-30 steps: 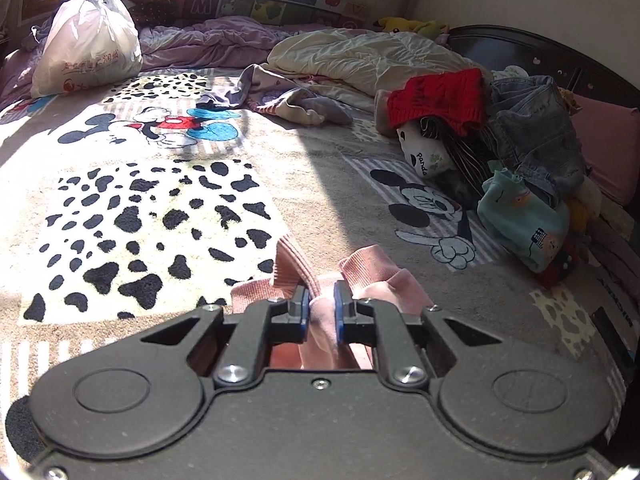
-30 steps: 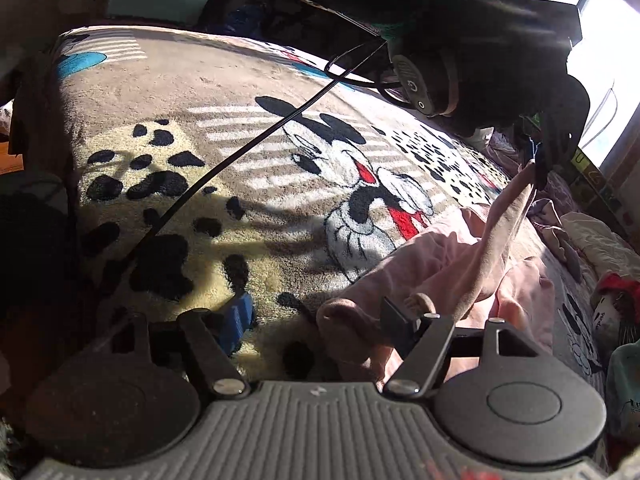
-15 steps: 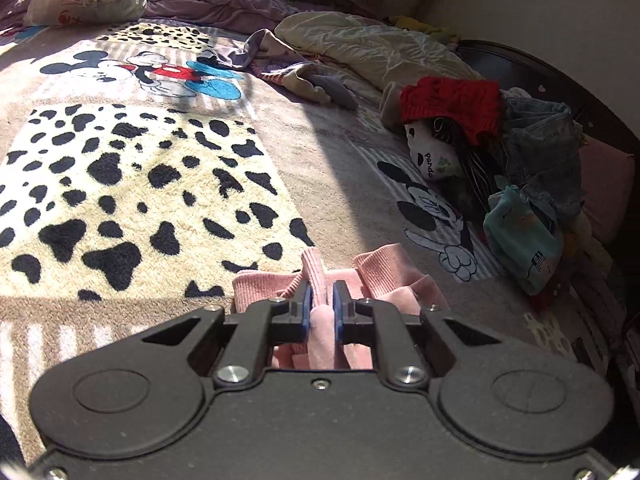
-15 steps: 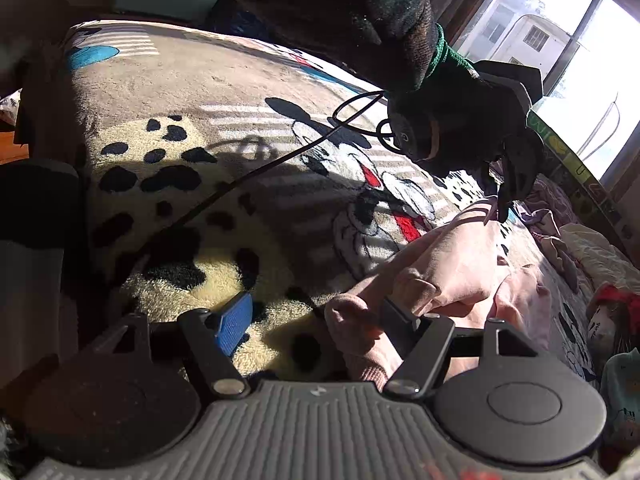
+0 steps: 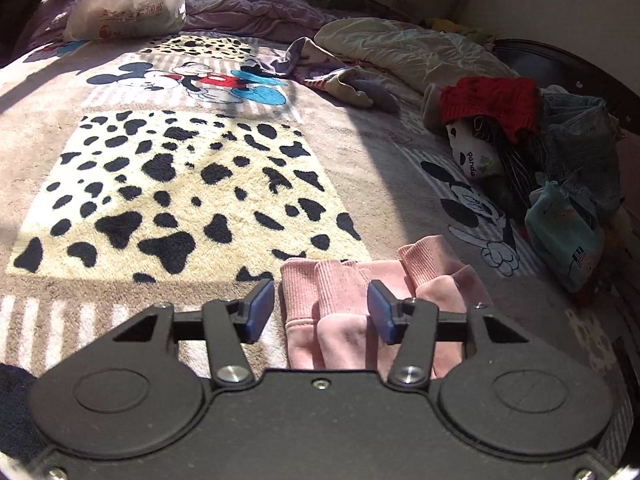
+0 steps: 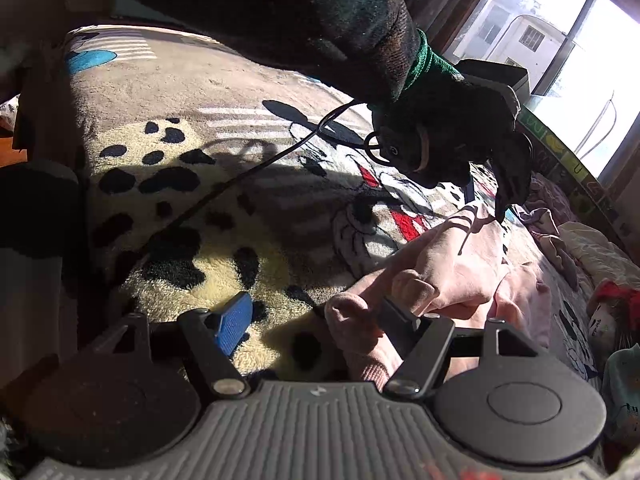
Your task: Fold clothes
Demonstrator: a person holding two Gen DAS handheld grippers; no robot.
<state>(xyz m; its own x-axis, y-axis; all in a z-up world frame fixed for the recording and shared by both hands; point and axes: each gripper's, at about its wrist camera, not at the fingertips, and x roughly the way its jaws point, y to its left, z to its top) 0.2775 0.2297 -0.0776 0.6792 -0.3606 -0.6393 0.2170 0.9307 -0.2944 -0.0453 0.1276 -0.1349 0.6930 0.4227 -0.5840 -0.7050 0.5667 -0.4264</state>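
Left wrist view: a fleecy blanket, printed with black spots on cream and cartoon mice on beige, is covering the bed. Pink trousers, soft with ribbed cuffs, are lying folded near the blanket's front edge. Half a second ago the left gripper was pinching a fold of them; its jaws have just been opening and are now standing apart, with the blue pads flanking the cuffs but pressing nothing. The trousers are lying flatter than before. A crinkled white plastic bag is sitting at the far left corner, a heap of clothes topped by red knit is lining the right edge, and a cream quilt is bunching at the far end.

Right wrist view: the right gripper is resting spread wide, unchanged from the earlier frames. A rounded fold of the trousers is lying against its right finger, while the left blue pad is hanging free over the blanket. Above, a dark woolly sleeve with a green cuff is carrying the left gripper, which is hovering just over the trousers' far part with a thin cable trailing from it.
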